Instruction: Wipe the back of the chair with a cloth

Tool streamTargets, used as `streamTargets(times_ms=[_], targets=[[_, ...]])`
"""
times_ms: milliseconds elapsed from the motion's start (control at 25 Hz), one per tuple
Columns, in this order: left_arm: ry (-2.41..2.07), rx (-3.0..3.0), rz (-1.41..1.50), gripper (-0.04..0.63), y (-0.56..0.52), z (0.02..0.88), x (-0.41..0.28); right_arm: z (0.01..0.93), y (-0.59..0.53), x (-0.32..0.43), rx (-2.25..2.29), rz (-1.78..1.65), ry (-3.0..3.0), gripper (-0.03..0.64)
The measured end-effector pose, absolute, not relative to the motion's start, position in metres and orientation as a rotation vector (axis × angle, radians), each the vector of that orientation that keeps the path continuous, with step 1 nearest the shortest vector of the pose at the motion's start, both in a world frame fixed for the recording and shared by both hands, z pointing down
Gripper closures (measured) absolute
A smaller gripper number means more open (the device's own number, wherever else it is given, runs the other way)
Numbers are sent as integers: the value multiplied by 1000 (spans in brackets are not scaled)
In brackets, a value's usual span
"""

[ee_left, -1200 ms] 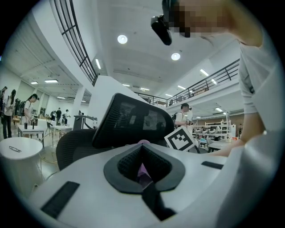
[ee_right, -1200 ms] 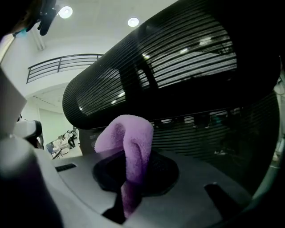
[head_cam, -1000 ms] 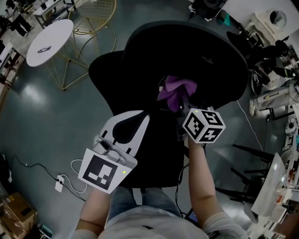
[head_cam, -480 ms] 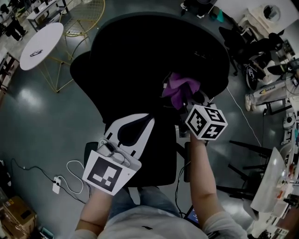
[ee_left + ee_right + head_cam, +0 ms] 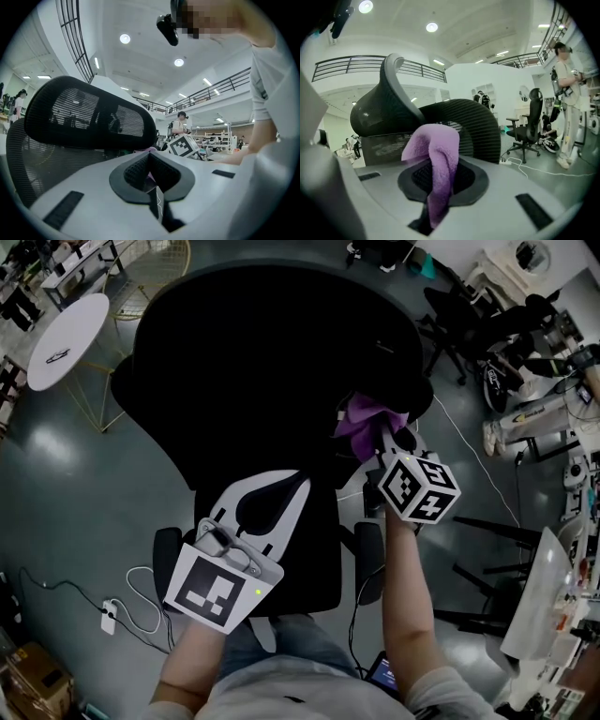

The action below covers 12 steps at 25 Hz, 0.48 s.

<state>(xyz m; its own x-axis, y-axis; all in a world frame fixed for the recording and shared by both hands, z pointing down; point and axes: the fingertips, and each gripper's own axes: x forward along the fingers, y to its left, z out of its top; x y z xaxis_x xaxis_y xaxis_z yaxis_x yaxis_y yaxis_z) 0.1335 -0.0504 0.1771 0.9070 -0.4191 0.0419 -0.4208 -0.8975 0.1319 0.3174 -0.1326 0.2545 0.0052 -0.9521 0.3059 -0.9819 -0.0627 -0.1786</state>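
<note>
From above, the black mesh chair back point(image 5: 272, 362) fills the middle of the head view. A purple cloth point(image 5: 366, 423) lies against its right side, and my right gripper point(image 5: 377, 435) is shut on it; the marker cube sits just behind. In the right gripper view the cloth point(image 5: 438, 154) hangs folded out of the shut jaws, with the mesh back point(image 5: 473, 126) and the headrest point(image 5: 379, 112) close behind. My left gripper point(image 5: 301, 476) is shut on nothing, its tips beside the lower part of the chair back. The left gripper view shows its pads point(image 5: 140, 171) together, below the headrest point(image 5: 89, 115).
A round white table point(image 5: 66, 329) on gold wire legs stands at the far left. A power strip point(image 5: 111, 615) with cables lies on the floor at the lower left. Other office chairs point(image 5: 469, 315) and equipment crowd the right side. A person point(image 5: 565, 93) stands at the right.
The right gripper has carried the purple cloth rightward across the chair back, nearer its right edge. The left gripper has stayed shut and almost still.
</note>
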Motion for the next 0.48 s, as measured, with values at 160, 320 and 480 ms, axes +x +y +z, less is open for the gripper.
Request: streamTargets(times_ms=[160,320,480], targets=[[-631,2940,32,583,-43,179,144,255,-122,340,2214,541,-2055,568],[-623,2946,35,583,-38,179,149,256,-111,358,2246,524,-2008,568],[-618,2965,41,583,-33,178,157,257,-109,365,2255,506,-1999,568]])
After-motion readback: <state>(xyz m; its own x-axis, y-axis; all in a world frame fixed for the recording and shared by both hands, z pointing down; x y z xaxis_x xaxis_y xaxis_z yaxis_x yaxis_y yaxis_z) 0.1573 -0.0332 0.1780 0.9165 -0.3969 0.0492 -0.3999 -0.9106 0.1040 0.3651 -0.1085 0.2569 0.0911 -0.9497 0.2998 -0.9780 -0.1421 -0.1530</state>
